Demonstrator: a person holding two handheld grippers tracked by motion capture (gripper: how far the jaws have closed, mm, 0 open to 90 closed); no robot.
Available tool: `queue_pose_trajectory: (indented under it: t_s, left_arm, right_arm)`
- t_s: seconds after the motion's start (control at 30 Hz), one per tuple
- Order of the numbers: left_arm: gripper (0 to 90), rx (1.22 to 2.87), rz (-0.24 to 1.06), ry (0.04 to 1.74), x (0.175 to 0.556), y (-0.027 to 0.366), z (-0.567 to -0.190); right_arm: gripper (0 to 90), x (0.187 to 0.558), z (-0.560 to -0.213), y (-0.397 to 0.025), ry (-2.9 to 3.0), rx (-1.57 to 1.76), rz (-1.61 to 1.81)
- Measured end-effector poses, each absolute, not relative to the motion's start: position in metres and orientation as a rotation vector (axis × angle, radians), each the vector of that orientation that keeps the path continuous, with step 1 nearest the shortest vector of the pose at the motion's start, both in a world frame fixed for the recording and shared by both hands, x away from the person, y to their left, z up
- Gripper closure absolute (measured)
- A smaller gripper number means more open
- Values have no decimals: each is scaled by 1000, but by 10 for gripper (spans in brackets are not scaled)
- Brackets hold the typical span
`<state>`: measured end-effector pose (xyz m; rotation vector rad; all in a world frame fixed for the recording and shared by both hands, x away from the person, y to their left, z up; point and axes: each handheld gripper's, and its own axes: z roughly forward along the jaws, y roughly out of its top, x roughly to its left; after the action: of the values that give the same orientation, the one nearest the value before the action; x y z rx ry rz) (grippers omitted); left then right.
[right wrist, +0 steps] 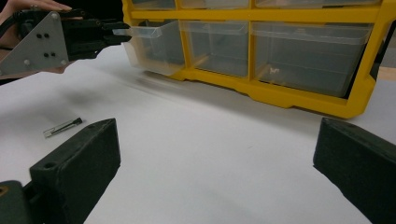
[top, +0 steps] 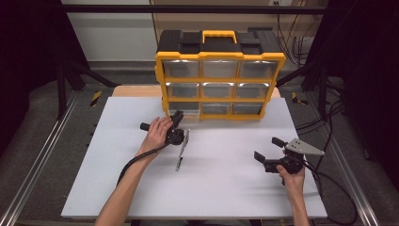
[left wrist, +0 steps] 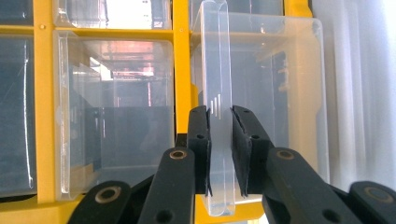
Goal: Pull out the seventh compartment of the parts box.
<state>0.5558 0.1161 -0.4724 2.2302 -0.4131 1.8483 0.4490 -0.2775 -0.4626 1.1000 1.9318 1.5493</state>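
A yellow and black organiser point(top: 220, 70) with clear plastic drawers stands at the back of the white table point(top: 211, 188). Its bottom-left drawer point(top: 184, 109) sticks out a little from its slot. My left gripper point(top: 178, 115) is shut on that drawer's front lip point(left wrist: 219, 70), with the clear lip pinched between the two black pads point(left wrist: 200, 140). From the right gripper view, the left gripper point(right wrist: 112, 32) holds the drawer point(right wrist: 154, 44) by its top edge. My right gripper point(top: 267, 149) rests low at the table's right side, open, with nothing between its fingers point(right wrist: 79, 158).
A small clear piece with a dark tip point(right wrist: 63, 127) lies on the table below the left hand. The other drawers point(right wrist: 299, 51) sit closed in the organiser point(right wrist: 289, 95); one holds a tiny pale item. Black frame posts stand at both sides.
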Motion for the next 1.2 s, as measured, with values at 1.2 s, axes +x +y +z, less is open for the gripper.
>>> queue_pose_trajectory:
  t_s: [1.2]
  left_arm:
    - [778,2192,1867,-462,532,122,-476]
  right_arm:
    - [13,449,-462,-276,1937,1104,1550]
